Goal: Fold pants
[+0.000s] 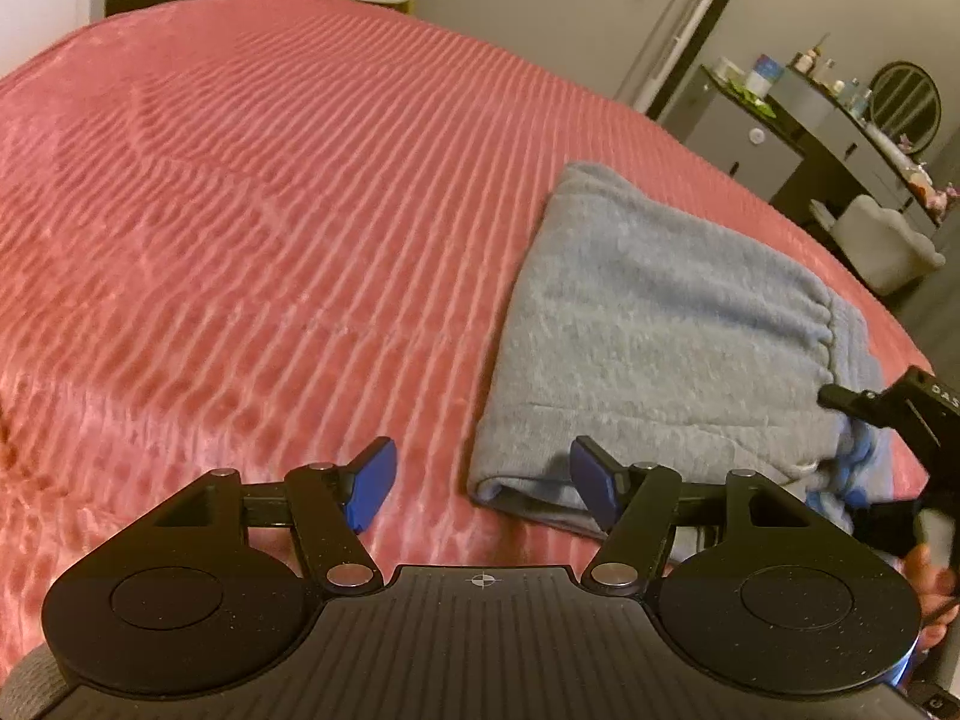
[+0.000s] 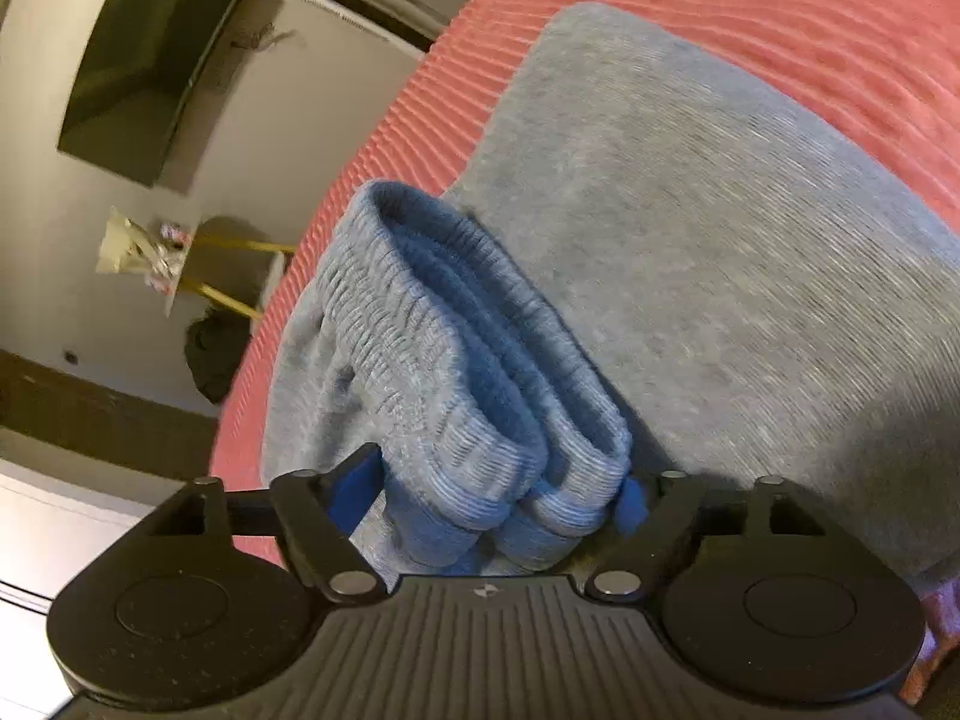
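My left claw (image 1: 483, 489) hangs wide apart with nothing between its blue pads, just over the pink ribbed bedspread (image 1: 240, 228), its right pad at the near corner of the folded grey pants (image 1: 654, 324). The pants lie flat on the bed toward its right edge. My right claw (image 2: 501, 495) is clamped on the ribbed waistband (image 2: 456, 360), which bunches in thick folds between its pads and stands up off the rest of the cloth.

On the right claw's body, seen from the left wrist at the frame's edge, I read "DAS"; the rest is cut off.

Only the left view shows the dresser (image 1: 774, 138) crowded with jars and bottles, too small to read, and a round mirror (image 1: 906, 99). Only the right view shows the wall television (image 2: 150, 60).
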`<state>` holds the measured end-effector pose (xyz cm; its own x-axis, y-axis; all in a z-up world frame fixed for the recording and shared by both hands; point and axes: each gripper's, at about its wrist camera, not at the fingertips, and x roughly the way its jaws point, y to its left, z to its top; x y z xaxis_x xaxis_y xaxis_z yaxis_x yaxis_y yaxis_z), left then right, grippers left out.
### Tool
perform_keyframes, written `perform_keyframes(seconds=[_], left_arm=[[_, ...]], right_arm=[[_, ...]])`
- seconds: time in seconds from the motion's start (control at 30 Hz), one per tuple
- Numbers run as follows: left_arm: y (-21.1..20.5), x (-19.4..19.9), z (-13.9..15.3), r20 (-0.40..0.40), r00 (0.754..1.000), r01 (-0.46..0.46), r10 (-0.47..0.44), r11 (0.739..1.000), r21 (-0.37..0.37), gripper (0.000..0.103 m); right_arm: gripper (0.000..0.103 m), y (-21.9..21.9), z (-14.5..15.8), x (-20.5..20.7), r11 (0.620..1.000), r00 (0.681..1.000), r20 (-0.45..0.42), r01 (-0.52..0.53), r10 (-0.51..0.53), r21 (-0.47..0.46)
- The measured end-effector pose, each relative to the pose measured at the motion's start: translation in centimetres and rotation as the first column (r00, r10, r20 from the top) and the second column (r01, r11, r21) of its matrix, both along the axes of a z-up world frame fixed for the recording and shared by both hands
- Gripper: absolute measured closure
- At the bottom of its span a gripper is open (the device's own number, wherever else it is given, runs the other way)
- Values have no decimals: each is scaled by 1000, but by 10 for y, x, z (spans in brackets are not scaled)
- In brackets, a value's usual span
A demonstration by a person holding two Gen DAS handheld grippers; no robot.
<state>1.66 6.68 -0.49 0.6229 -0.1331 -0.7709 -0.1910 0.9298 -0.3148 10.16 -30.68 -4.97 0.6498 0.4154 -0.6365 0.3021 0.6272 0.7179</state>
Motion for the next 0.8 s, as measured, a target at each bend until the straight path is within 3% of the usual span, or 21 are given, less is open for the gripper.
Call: perform_keyframes(seconds=[0.1,0.27,0.37,0.43,0.53,0.63,0.73,0.8], left_arm=[[-1,-4,3,23,1000,12,-11,1000,-9,33],[-4,-5,4,23,1000,11,-11,1000,6,33],[-3,-7,6,28,1000,6,-6,1000,-5,33],[-3,-8,6,32,999,9,-9,1000,-5,33],[-6,-6,6,28,999,17,-17,1000,5,33],[-8,-5,6,20,1000,24,-24,1000,16,33],[-8,-5,5,11,1000,26,-27,999,19,33],[-8,-4,5,8,1000,27,-27,999,19,33]], right_arm=[[53,14,41,-5,994,991,123,-34,47,-103],[62,13,107,-27,999,941,336,-26,34,-28],[62,-3,120,-40,1000,918,395,31,-27,-2],[62,-17,114,-45,997,923,380,76,-59,-29],[62,-39,87,-52,985,950,281,160,-137,-62],[59,-57,52,-54,961,966,165,224,-197,-162],[56,-68,20,-52,970,977,47,212,-208,-116],[38,-69,13,-53,978,979,39,200,-198,-57]])
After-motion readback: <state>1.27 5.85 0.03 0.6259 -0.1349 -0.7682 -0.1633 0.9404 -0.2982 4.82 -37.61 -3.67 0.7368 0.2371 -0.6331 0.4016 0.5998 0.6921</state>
